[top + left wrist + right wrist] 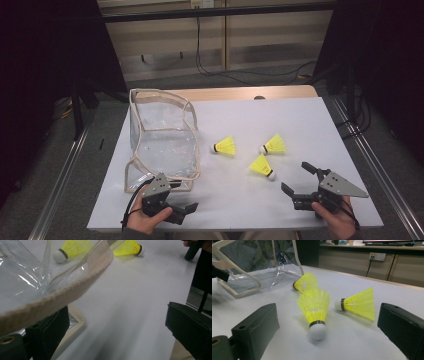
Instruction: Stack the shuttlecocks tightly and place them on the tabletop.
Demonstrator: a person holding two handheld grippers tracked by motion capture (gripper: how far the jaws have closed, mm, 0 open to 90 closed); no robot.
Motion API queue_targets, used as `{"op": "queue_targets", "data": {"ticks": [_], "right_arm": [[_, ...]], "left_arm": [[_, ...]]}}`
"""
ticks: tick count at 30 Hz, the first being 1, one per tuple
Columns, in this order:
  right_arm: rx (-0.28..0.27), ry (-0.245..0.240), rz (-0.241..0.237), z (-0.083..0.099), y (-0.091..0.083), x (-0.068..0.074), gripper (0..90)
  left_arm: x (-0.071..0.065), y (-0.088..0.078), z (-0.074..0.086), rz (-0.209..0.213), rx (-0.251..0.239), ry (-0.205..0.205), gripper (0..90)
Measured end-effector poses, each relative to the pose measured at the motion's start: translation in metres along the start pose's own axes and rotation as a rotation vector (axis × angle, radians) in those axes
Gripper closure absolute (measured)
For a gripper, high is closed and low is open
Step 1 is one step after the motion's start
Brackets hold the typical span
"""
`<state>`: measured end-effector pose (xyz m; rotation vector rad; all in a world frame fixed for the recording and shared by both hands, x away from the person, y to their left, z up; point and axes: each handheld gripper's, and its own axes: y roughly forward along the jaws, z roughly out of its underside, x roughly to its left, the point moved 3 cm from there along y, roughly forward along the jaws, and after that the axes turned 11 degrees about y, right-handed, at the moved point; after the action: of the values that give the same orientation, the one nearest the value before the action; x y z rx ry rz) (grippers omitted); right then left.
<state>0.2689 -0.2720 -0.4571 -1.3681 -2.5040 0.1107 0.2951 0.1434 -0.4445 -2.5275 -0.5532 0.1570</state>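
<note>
Looking down from the high view, you see the whole layout: your left gripper (172, 200) sits at the near-left of the white table (280, 120), right at the front corner of the clear plastic bag (162, 137), and your right gripper (300, 181) sits at the near-right, both with jaws spread and holding nothing. The left gripper view adds what the high view cannot: the bag's beige webbing trim (75, 288) runs across just above one released jaw, close to it, though you cannot tell whether they touch; the other jaw stands well off to the side over bare table. The right gripper view gives you the low angle on the shuttlecocks. The nearest shuttlecock (315, 312) lies between your open jaws and a little ahead of them, white cork tip toward you, yellow skirt pointing away, touching neither jaw. In the high view that same shuttlecock (262, 166) lies just beyond the right gripper, toward the middle of the table.

Count three yellow shuttlecocks in all: the nearest one, a second (357, 303) lying on its side just behind it to the right, and a third (305, 282) farther back, near the bag. You have one bag, standing open on the table's left side.
</note>
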Motion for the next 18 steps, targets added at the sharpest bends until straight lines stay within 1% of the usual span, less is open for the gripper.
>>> {"op": "queue_targets", "data": {"ticks": [1,8,15,18], "right_arm": [[0.000,-0.001,0.001,-0.0001,-0.0001,-0.0002,2.6],[0.000,0.005,0.003,-0.0002,-0.0006,-0.0005,2.6],[-0.004,-0.003,0.004,-0.0006,-0.0006,-0.0011,2.6],[-0.003,-0.003,0.002,-0.0007,-0.0006,-0.0005,2.6]], "left_arm": [[-0.0002,-0.0002,0.0002,0.000,-0.003,-0.004,5.2],[0.0008,-0.0029,0.0013,-0.004,0.001,0.003,5.0],[0.0003,-0.0046,0.0020,-0.010,-0.006,0.004,4.8],[0.0001,-0.0053,0.0026,-0.009,-0.001,0.008,4.6]]}}
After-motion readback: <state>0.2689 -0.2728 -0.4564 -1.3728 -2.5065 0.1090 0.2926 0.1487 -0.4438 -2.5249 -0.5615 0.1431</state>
